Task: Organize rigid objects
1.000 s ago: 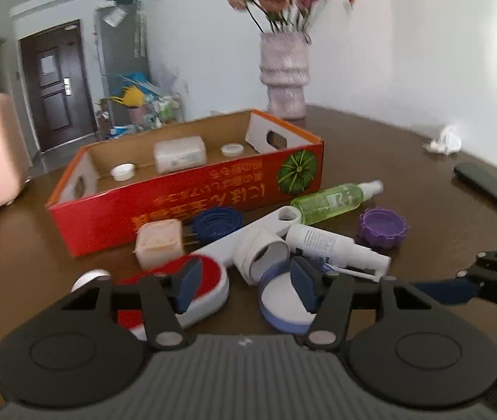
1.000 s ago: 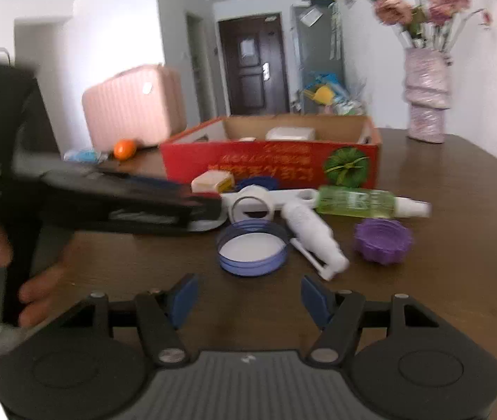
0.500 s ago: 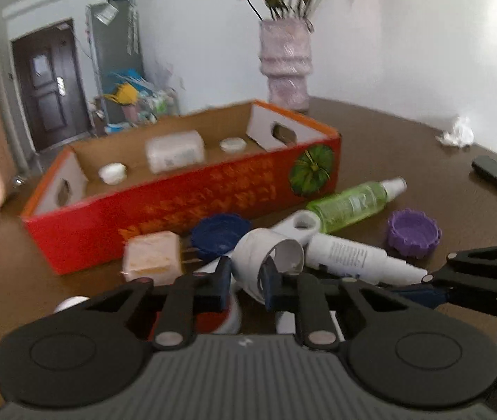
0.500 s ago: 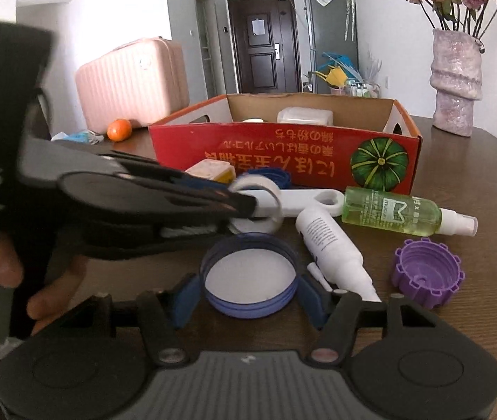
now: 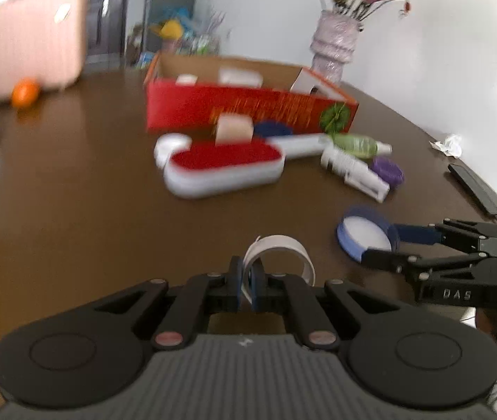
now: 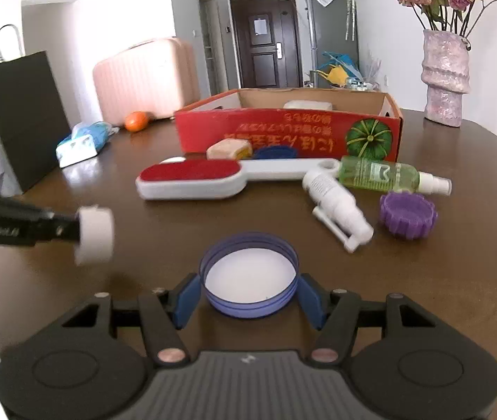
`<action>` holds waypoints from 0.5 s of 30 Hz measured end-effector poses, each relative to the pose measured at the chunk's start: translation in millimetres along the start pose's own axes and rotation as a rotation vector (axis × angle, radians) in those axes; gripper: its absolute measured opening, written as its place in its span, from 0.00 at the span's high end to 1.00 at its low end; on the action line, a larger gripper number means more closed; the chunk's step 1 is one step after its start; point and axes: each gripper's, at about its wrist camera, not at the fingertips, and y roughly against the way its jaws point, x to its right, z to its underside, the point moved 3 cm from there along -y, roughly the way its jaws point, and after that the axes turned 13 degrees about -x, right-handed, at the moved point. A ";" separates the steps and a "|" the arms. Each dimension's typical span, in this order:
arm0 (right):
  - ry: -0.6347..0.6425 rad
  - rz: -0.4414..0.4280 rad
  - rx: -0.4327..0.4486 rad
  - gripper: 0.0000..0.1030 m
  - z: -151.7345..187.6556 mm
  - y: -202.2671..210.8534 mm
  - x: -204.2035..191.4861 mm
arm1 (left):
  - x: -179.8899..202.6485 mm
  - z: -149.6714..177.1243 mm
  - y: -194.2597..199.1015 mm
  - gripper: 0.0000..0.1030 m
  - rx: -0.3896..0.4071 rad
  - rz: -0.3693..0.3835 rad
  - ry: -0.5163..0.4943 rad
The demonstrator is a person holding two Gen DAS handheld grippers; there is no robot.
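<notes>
- Left wrist view: the left claw is clamped tight on the wall of a white ring-shaped cap, holding it over the brown surface.
- Further out lie a red-padded lint brush, a white pump bottle and a purple cap, with the red cardboard box behind them.
- At the right edge, the right claw straddles a blue lid.
- Right wrist view: the right claw has a blue pad on each side of the blue lid, which sits on the surface; whether the pads press it, I cannot tell.
- The left claw comes in from the left carrying the white cap, blurred.
- A green spray bottle lies just in front of the box.
</notes>
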 end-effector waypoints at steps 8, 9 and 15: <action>0.080 -0.012 0.028 0.41 12.3 11.5 -37.7 | -26.1 7.6 13.4 0.30 0.050 0.008 0.130; 0.083 -0.005 0.038 0.41 12.9 13.5 -39.9 | -23.8 10.6 18.8 0.22 0.075 0.018 0.103; 0.076 0.022 0.056 0.41 13.6 18.5 -44.0 | -8.5 19.4 13.5 0.18 0.088 0.043 0.035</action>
